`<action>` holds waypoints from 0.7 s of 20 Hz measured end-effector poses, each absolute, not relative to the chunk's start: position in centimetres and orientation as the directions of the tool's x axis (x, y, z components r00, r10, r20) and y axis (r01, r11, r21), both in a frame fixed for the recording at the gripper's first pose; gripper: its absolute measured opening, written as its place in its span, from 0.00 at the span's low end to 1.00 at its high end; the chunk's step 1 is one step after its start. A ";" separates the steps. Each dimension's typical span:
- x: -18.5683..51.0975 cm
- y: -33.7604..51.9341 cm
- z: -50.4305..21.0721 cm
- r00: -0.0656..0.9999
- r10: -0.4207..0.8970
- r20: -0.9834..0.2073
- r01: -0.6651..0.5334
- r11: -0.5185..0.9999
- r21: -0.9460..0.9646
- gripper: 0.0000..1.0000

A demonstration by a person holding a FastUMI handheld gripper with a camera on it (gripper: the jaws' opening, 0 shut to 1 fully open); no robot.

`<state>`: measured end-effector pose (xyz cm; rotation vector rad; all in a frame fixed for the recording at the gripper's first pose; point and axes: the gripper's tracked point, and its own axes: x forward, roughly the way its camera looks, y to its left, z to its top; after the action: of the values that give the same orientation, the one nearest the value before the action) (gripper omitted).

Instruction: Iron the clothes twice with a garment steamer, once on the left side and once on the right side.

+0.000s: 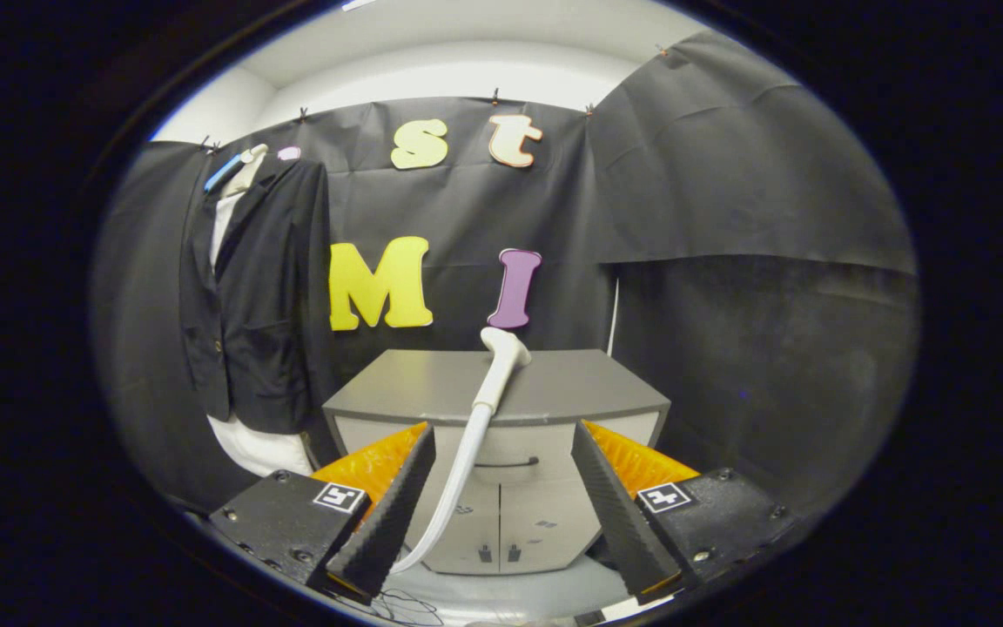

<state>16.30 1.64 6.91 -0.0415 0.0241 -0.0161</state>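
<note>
Gripper view: gripper (501, 453) open; steamer (494, 383) lies on cabinet (554, 387) ahead, jacket (258, 296) seemingly hanging beyond.

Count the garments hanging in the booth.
2: a black blazer on a hanger left of the grey cabinet, and a white shirt under it. More layers may be hidden. The gripper is open.

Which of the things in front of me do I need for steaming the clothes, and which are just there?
For the job:
- steamer, lying on the cabinet, hose hanging down its front
- jacket, hanging on the wall beside the cabinet
- gripper, fingers open, empty, short of the cabinet

Just there:
- cabinet, only holding the steamer
- thin white cord behind the cabinet
</note>
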 end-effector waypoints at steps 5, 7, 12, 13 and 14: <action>23.6 1.8 8.2 0.998 0.035 -0.057 -0.038 0.998 -0.049 0.99; 26.4 2.0 7.7 0.994 0.051 -0.100 -0.056 0.997 -0.052 0.98; 33.4 2.0 5.9 0.972 0.084 -0.218 -0.088 0.996 -0.008 0.99; 34.6 2.1 5.5 0.967 0.096 -0.238 -0.102 0.995 -0.010 0.97; 35.7 2.2 5.2 0.962 0.101 -0.254 -0.108 0.994 -0.015 0.97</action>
<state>35.70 2.20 5.17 -0.0290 0.2553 0.1056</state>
